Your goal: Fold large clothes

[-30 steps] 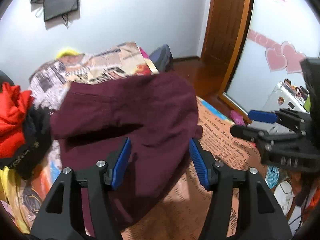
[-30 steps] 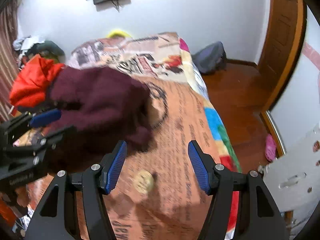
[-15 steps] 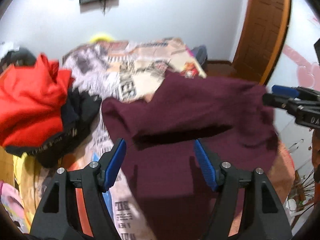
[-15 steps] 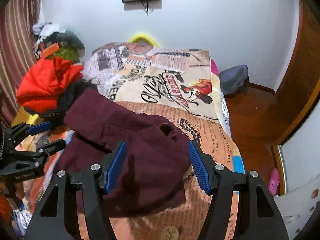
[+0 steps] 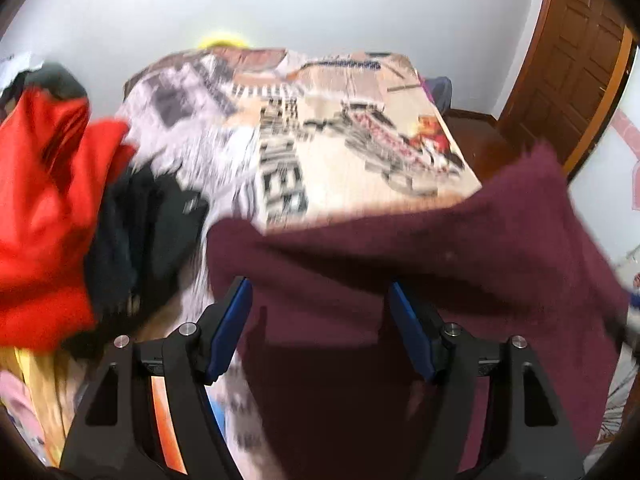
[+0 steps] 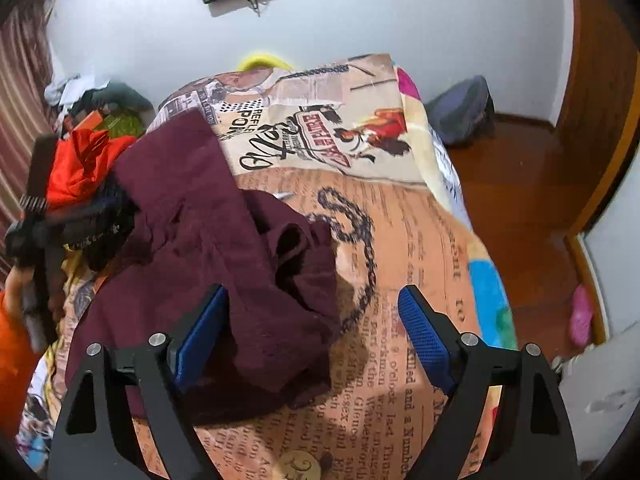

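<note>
A large maroon garment (image 6: 208, 248) lies crumpled on the printed bedspread (image 6: 420, 248), one end reaching up toward the clothes pile at the left. My right gripper (image 6: 312, 336) hovers over the garment's near edge. Its jaws are opening, and the cloth lies under them, not pinched by the blue pads. The left wrist view is blurred by motion. There the maroon garment (image 5: 400, 272) spreads across the lower right, and my left gripper (image 5: 320, 332) stands open above it with nothing clamped. The left tool's black body (image 6: 36, 224) shows blurred at the left edge.
A red garment (image 5: 44, 208) and a black one (image 5: 140, 232) are heaped at the bed's left side. A dark backpack (image 6: 464, 112) and a pink slipper (image 6: 580, 312) lie on the wooden floor right of the bed. The brown door (image 5: 572, 64) is at far right.
The maroon garment, lifted a second ago, has come down onto the bed. The right gripper's jaws have spread wider. The left gripper has swung left, so the garment now sits to its lower right.
</note>
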`<state>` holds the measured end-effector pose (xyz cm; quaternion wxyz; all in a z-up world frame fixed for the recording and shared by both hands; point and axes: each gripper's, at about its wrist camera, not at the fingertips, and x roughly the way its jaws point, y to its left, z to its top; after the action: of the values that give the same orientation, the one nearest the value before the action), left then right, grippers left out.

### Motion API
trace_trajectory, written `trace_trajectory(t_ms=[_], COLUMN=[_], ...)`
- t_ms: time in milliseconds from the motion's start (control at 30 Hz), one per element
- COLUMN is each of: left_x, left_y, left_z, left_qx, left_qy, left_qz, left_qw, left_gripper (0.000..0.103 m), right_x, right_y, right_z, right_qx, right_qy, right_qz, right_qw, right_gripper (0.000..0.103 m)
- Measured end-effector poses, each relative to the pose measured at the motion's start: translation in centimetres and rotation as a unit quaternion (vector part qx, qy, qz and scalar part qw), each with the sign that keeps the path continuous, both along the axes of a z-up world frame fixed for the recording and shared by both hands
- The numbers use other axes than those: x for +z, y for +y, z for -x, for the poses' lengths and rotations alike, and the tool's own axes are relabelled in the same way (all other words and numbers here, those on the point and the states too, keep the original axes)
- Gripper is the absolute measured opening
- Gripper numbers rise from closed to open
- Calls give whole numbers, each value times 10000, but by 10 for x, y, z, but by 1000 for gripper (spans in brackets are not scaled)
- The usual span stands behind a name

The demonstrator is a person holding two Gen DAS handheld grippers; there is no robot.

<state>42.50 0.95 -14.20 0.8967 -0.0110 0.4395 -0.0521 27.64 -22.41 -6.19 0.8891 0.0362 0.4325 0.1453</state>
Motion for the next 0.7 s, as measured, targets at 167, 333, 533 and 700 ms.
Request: trace_trajectory(t_ms=[167,333,533,700], left_x=[-3,-2,17,36], left_y=[-24,-35,-29,-7], left_z=[-27,-4,40,70], left_qx=[-125,-456,-514,-271], left_qy=[57,11,-177,-237], left_qz=[-295,-494,-648,-347], left_qw=[9995,9977,9964,9988], left_gripper=[69,69,69,76], right_x=[-9,6,40,57], right_y=[-8,-3,8,20], right_z=[1,1,1,-10], right_qx=[-135,-35,186,481], right_qy=[85,97,-370,-496], right_qz=[-146,71,181,37], right_qw=[9998,9999,9990,9976], right_gripper=[88,88,88,89])
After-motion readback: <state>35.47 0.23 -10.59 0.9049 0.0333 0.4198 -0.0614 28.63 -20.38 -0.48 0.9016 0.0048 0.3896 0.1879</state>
